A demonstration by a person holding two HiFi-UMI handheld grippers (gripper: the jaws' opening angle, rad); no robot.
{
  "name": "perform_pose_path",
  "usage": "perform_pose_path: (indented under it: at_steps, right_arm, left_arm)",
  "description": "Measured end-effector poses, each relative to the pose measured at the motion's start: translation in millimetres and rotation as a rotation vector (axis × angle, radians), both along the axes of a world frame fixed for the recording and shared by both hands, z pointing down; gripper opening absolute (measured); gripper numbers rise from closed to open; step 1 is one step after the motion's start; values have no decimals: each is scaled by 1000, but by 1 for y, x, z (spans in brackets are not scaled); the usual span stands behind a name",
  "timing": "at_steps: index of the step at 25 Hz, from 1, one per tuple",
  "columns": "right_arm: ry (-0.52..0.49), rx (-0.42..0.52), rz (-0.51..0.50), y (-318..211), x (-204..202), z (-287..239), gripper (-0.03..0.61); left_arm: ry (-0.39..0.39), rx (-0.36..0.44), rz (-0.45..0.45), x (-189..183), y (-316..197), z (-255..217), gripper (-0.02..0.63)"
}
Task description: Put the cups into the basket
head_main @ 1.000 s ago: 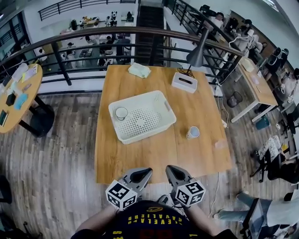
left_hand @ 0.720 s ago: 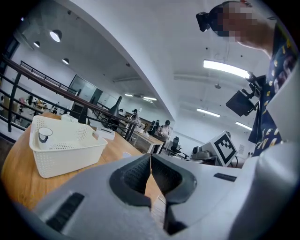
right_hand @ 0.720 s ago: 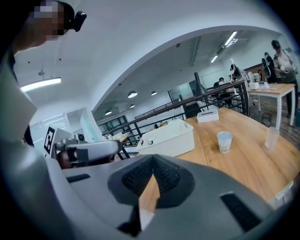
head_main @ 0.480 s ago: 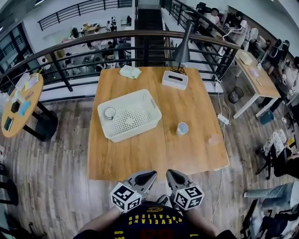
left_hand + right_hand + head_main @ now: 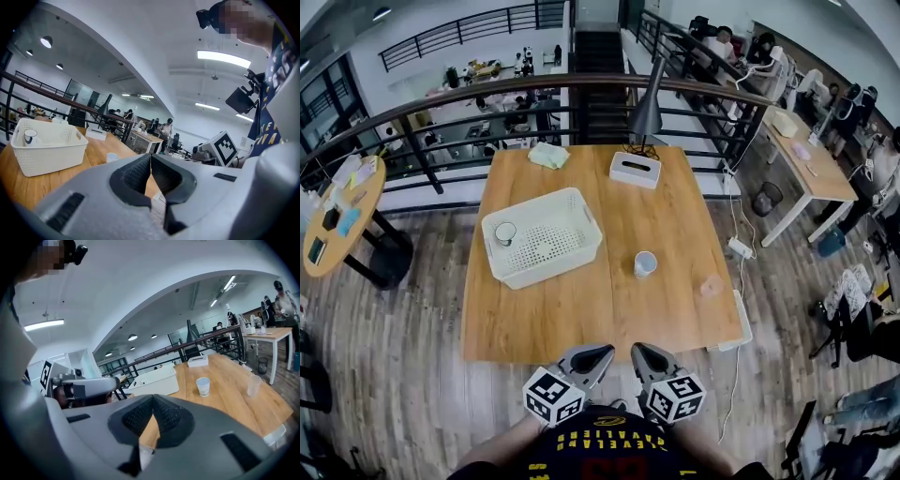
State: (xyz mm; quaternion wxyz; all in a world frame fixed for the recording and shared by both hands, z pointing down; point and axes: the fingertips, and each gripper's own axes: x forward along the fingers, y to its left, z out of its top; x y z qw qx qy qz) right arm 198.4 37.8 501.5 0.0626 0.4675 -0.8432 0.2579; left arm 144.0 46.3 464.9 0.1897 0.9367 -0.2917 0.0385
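Hovering before table [image 5: 581, 323], left tool [image 5: 602, 351] closed and empty, right tool [image 5: 637, 350] likewise

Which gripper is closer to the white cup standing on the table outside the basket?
Right. The right gripper is almost directly in line with the white cup, back near the person; the left gripper is beside it, offset to the left.

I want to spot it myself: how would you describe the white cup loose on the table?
Find the big wooden table, then the white basket on it. Right of the basket, on bare wood, stands the white cup. A second cup sits inside the basket, a see-through cup nearer the right edge; this one is opaque.
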Motion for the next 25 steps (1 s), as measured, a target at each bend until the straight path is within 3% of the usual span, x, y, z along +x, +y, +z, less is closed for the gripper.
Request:
perform_pose_path:
  at_steps: [5,10,18,25]
  right_arm:
    - [1,7,5,6,23,3,14]
    - [-1,8,18,18,47,5,12]
    - [-3,1,33,37,77,11,14]
    - [-22,-45,69,43,96,18,14]
  left_arm:
    - [-2,8,10,24,7,4,12]
    - [56,-2,-15,39,13,2,13]
    - [-26,20,-84,53,-7,17,35]
    - [-177,13,-126,68,-69,52,198]
